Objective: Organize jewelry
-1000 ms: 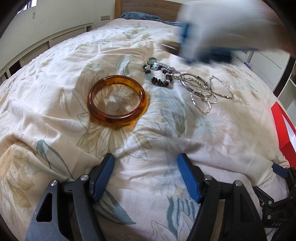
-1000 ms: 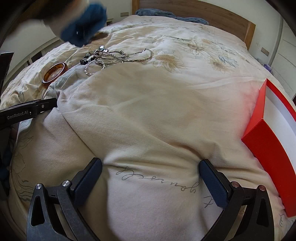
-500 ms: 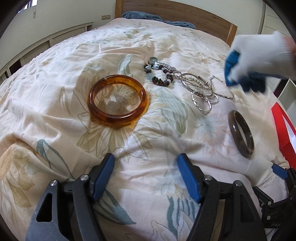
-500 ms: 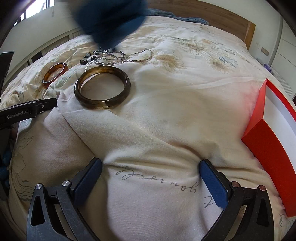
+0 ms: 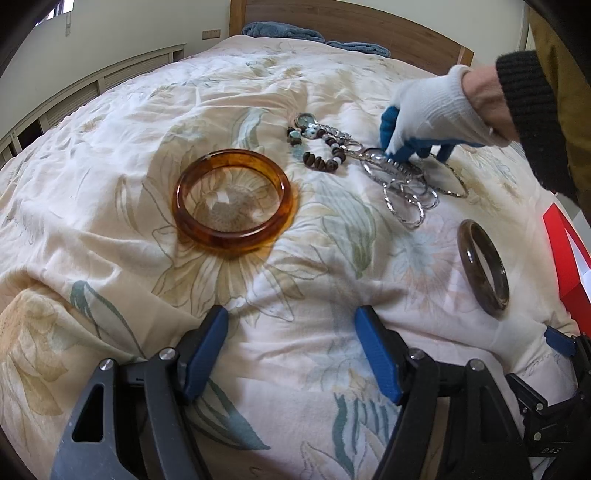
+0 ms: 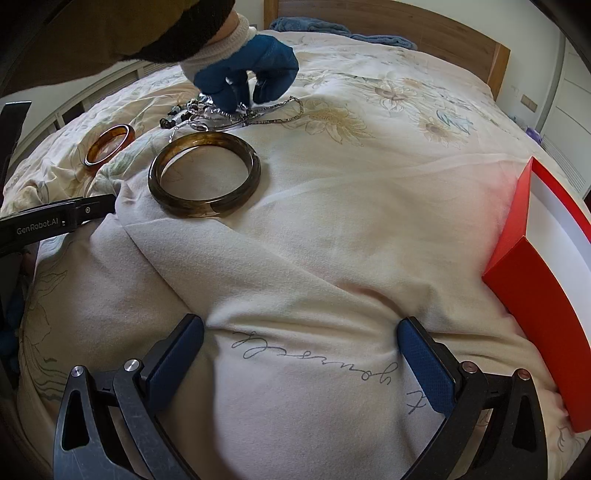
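An amber bangle point(image 5: 233, 201) lies flat on the floral quilt ahead of my left gripper point(image 5: 291, 347), which is open and holds nothing. A dark olive bangle point(image 5: 483, 266) rests to the right; in the right wrist view this bangle point(image 6: 204, 174) lies ahead and left of my open, empty right gripper point(image 6: 301, 354). Further back, a beaded bracelet point(image 5: 321, 147) and a tangle of silver bangles and chains point(image 5: 404, 188) lie together. A gloved hand point(image 5: 428, 114) pinches the silver tangle point(image 6: 236, 114).
A red box point(image 6: 546, 273) with a white inside sits at the right edge of the bed. The quilt point(image 5: 110, 155) is rumpled, with a fold near both grippers. A wooden headboard point(image 5: 351, 26) and blue towels point(image 5: 280, 31) are at the far end.
The gloved hand set the dark olive bangle down on the quilt, then moved back to the silver tangle and now touches it. Both grippers have stayed still.
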{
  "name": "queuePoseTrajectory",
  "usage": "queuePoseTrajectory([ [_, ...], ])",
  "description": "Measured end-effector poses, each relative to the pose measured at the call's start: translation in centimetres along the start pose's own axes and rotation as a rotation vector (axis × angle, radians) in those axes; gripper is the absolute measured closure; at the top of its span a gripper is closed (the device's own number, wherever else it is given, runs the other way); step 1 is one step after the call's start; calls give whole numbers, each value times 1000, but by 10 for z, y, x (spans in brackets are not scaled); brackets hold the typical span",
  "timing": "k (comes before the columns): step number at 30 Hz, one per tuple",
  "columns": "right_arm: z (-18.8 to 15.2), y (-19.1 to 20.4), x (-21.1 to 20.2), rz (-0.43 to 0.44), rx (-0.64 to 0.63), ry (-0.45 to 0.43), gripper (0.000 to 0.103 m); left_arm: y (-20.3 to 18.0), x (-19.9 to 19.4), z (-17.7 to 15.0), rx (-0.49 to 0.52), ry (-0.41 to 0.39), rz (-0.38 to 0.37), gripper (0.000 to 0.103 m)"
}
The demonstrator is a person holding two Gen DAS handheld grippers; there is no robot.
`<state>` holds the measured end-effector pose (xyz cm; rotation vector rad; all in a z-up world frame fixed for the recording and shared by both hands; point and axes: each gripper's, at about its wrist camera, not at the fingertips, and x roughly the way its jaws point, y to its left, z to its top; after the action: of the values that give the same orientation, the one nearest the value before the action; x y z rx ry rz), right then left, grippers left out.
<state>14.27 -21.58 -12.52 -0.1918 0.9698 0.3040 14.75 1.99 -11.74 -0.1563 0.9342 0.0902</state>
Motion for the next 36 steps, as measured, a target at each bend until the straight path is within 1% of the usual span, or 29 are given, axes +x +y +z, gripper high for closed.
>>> queuePoseTrajectory([
  [36, 0, -1, 0, -2, 0, 0, 0, -1, 1, 1, 6, -2, 9, 32],
])
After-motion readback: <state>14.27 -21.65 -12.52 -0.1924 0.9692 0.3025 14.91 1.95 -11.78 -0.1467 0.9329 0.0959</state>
